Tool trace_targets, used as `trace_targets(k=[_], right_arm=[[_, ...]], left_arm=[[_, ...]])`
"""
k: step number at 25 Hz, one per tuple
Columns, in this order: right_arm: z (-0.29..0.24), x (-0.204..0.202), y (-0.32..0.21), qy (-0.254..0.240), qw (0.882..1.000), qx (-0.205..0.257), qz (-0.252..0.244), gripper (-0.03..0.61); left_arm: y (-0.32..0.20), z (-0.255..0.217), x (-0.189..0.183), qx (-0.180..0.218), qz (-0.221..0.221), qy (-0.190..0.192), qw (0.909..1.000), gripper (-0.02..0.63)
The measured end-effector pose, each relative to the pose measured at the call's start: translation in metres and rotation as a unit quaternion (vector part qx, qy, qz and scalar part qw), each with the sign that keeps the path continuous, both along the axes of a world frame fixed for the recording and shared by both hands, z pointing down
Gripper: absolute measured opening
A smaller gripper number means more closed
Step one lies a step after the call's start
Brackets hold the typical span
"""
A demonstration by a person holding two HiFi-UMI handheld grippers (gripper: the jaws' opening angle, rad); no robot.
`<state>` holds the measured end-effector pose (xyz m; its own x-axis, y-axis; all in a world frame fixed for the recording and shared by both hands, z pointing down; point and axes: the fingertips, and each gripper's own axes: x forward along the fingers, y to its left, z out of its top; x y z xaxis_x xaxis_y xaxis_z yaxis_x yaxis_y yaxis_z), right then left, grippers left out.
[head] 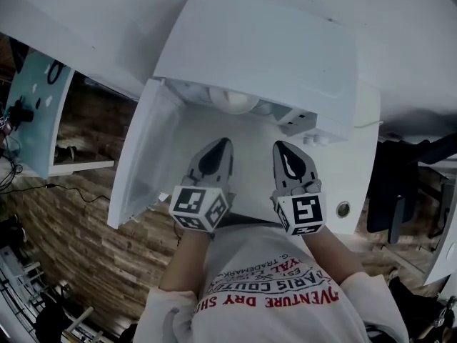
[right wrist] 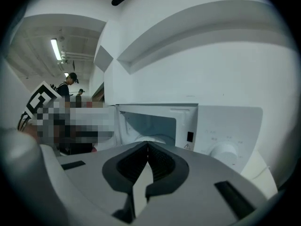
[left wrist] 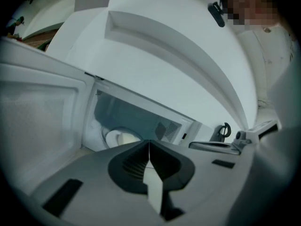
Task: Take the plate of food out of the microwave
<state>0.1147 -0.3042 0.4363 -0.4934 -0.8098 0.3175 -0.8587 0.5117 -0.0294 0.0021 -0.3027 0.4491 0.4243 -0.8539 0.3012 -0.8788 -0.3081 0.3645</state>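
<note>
A white microwave (head: 271,56) stands on a white counter with its door (head: 146,156) swung open to the left. Inside the cavity sits a white plate (head: 232,100) with pale food on it, also seen as the plate (left wrist: 121,137) in the left gripper view and the plate (right wrist: 155,139) in the right gripper view. My left gripper (head: 223,143) and right gripper (head: 280,146) hover side by side in front of the opening, both shut with nothing between the jaws. Their tips, left gripper (left wrist: 149,142) and right gripper (right wrist: 147,144), point into the cavity, short of the plate.
The microwave's control knobs (head: 318,139) sit on its right panel. The open door walls off the left side. A teal board (head: 36,113) stands at the far left over a wooden floor, and a dark chair (head: 400,191) at the right. People stand far off in the right gripper view.
</note>
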Motion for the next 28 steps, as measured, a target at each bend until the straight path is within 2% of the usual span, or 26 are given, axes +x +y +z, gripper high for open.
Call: trace_targets(k=[3, 6, 8, 11, 13, 18, 22, 26, 28], right_arm=[[0.014, -0.009, -0.012, 0.007, 1.000, -0.012, 0.009, 0.012], [0.026, -0.011, -0.023, 0.013, 0.999, -0.025, 0.027, 0.012], [0.032, -0.012, -0.031, 0.017, 0.999, -0.031, 0.032, 0.012], [0.038, -0.014, -0.041, 0.023, 0.999, -0.033, 0.033, 0.012], [0.041, -0.015, -0.044, 0.027, 0.998, -0.035, 0.033, 0.012], [0.050, -0.014, -0.046, 0.036, 0.998, -0.049, 0.032, 0.012], [0.058, -0.010, -0.049, 0.040, 0.997, -0.060, 0.032, 0.012], [0.060, -0.009, -0.051, 0.040, 0.997, -0.065, 0.033, 0.012], [0.060, -0.010, -0.052, 0.040, 0.997, -0.064, 0.034, 0.012]], left_arm=[[-0.017, 0.024, -0.007, -0.016, 0.000, 0.042, 0.9990, 0.009], [-0.028, 0.052, -0.011, -0.057, -0.018, 0.120, 0.9909, 0.011], [-0.038, 0.065, -0.014, -0.079, -0.034, 0.176, 0.9806, 0.014], [-0.056, 0.079, -0.017, -0.105, -0.053, 0.261, 0.9582, 0.120], [-0.069, 0.091, -0.019, -0.128, -0.067, 0.302, 0.9424, 0.129], [-0.093, 0.112, -0.026, -0.168, -0.103, 0.355, 0.9139, 0.127], [-0.103, 0.119, -0.026, -0.181, -0.117, 0.402, 0.8901, 0.127], [-0.108, 0.119, -0.021, -0.197, -0.124, 0.422, 0.8763, 0.124], [-0.108, 0.124, -0.022, -0.214, -0.134, 0.421, 0.8714, 0.059]])
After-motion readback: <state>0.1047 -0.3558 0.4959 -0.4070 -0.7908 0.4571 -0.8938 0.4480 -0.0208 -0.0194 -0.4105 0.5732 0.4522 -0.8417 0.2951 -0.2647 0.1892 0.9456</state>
